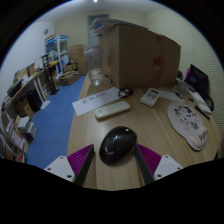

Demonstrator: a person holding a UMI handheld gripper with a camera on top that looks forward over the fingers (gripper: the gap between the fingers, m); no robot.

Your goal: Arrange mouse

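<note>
The mouse is sitting on the wooden desk, just ahead of my gripper and partly in the gap between the two fingers. I am seeing bare space on either side of its body, so I am reading the tool as released, with nothing pressed between the pads yet.

I am judging this as the approach to the grasp. To do it well, I am keeping the fingers level with the desk and centring the mouse between them, since it is looking a little off toward the right finger. I am planning to ease forward until the pads flank the widest part of its body, then close slowly; its rounded, glossy shell is likely to squirt out if I pinch only the near end.

Beyond the mouse, a white remote-like bar is lying across the desk, and a pale sheet is lying just past it. Farther right, a small white device is resting near a patterned mouse mat, which I am taking as the likely destination. A big cardboard box is standing at the desk's far edge, and cluttered shelves are lining the left side of the room.
</note>
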